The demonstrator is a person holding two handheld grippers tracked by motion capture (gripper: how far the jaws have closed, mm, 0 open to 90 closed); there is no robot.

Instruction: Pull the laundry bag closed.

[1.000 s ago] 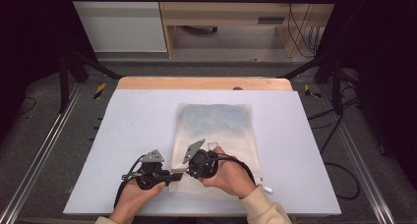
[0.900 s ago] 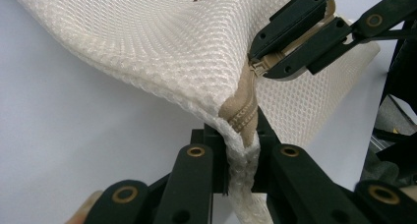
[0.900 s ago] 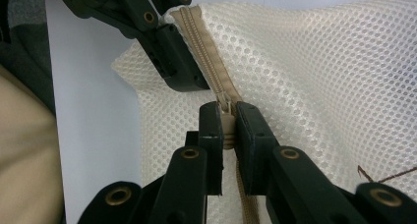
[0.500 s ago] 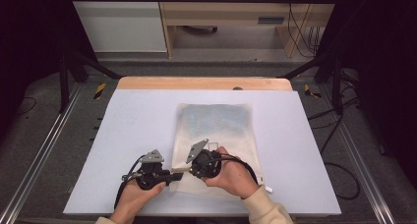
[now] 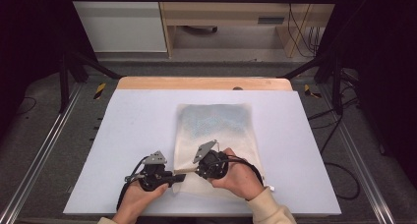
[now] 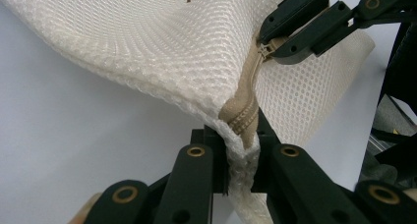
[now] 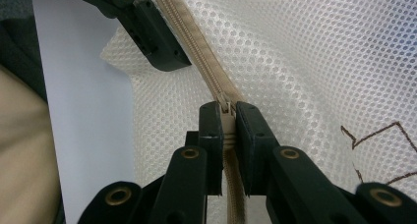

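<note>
nothing has moved: left gripper [image 6: 239,150] clamps mesh bag [image 5: 216,130] corner, right gripper [image 7: 227,135] its zipper [image 7: 196,47].

The mesh bag [image 6: 162,62] is cut off by the top edge in the left gripper view. Its near edge is hidden under the right hand [image 5: 241,177] in the high view. The brown print [image 7: 378,145] is cut off at the right edge in the right gripper view.

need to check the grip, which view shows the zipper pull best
The right gripper view: the zipper pull sits close up, pinched by the right gripper. The left gripper view shows it farther off; in the high view it is too small to make out.
</note>
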